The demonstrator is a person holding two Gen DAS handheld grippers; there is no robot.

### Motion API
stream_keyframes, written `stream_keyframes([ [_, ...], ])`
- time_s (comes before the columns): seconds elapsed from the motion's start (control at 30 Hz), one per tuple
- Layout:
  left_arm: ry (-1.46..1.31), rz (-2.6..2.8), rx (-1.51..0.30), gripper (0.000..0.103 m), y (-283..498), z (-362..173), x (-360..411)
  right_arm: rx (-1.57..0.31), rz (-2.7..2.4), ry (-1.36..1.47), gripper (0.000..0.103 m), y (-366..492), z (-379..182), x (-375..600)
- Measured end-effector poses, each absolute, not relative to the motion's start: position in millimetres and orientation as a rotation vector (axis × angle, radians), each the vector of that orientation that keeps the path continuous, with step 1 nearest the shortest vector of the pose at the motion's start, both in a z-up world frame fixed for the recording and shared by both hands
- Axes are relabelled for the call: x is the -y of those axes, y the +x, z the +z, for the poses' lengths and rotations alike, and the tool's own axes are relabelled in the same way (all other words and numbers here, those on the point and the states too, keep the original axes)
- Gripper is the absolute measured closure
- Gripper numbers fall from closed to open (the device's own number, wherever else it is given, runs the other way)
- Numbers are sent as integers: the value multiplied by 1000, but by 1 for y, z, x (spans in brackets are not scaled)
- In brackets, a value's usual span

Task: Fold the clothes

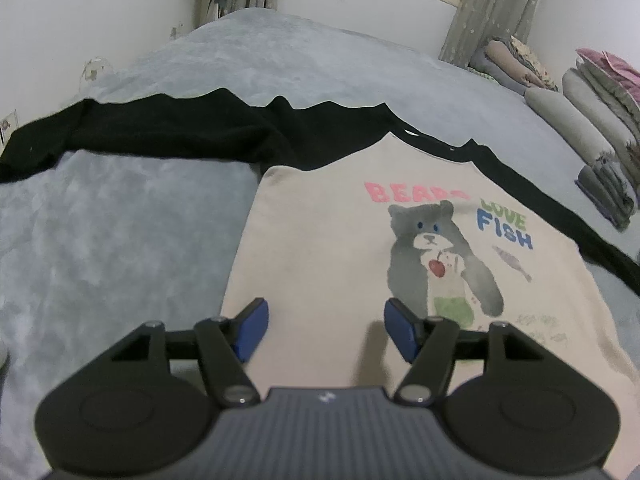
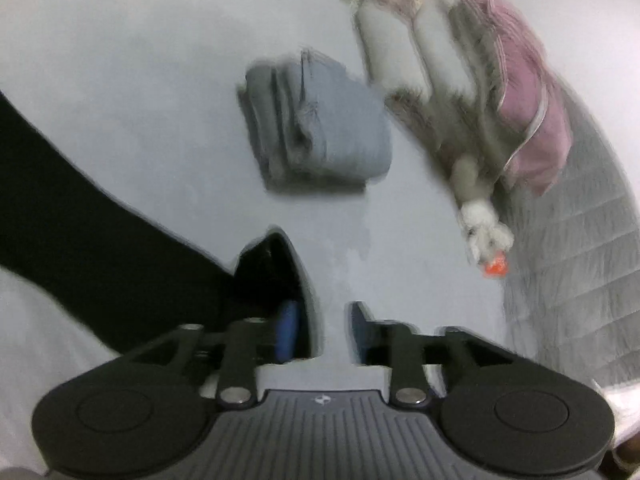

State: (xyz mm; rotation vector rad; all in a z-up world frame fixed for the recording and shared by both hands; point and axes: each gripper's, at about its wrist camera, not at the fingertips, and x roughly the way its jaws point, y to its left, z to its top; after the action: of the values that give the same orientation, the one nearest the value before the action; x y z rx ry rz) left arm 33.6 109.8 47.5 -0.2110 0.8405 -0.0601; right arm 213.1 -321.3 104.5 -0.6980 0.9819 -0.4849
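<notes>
A beige shirt (image 1: 320, 240) with black sleeves and a bear print lies face up on the grey bed (image 1: 120, 240). Its left sleeve (image 1: 140, 132) stretches out to the left, and the other sleeve (image 1: 540, 196) runs down to the right. My left gripper (image 1: 326, 316) hovers open over the shirt's lower body with nothing between its blue pads. In the blurred right wrist view the black sleeve (image 2: 80, 220) ends in a cuff (image 2: 272, 268) right beside the left fingertip (image 2: 288, 330). My right gripper (image 2: 324, 330) stands open, with only bare bed showing in the gap between its fingers.
A folded grey pile (image 2: 320, 128) sits on the bed beyond the cuff, and shows too as a grey pile (image 1: 608, 188). Rolled blankets and pillows (image 1: 580, 112), a pink cushion (image 2: 528, 100), a white plush toy (image 2: 486, 236) and a quilted grey cover (image 2: 580, 260) line the right side. Curtains (image 1: 492, 8) hang at the far wall.
</notes>
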Motion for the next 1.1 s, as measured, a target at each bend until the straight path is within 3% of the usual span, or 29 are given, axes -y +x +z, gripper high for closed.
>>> stream_keyframes([
  [0.03, -223, -62, -843, 41, 34, 48, -111, -935, -466, -715, 39, 209, 102, 306],
  [0.3, -251, -60, -850, 41, 31, 50, -116, -807, -137, -556, 41, 180, 68, 219],
  [0.33, -251, -57, -851, 41, 31, 50, -116, -817, -110, -495, 52, 180, 61, 218],
  [0.37, -251, -50, -854, 41, 30, 50, -117, -827, -84, -434, 74, 180, 55, 218],
  [0.43, -271, -39, -856, 41, 27, 52, -123, -845, -30, -312, 92, 181, 42, 218],
  [0.7, -284, 30, -845, 41, 24, 60, -144, -866, 96, -155, 91, 141, 37, 198],
  [0.97, -256, 11, -885, 40, 21, 46, -133, -880, 153, -63, 67, 83, 38, 176],
  [1.1, -271, 4, -885, 38, 16, 48, -134, -861, 165, -18, 67, 60, 40, 177],
])
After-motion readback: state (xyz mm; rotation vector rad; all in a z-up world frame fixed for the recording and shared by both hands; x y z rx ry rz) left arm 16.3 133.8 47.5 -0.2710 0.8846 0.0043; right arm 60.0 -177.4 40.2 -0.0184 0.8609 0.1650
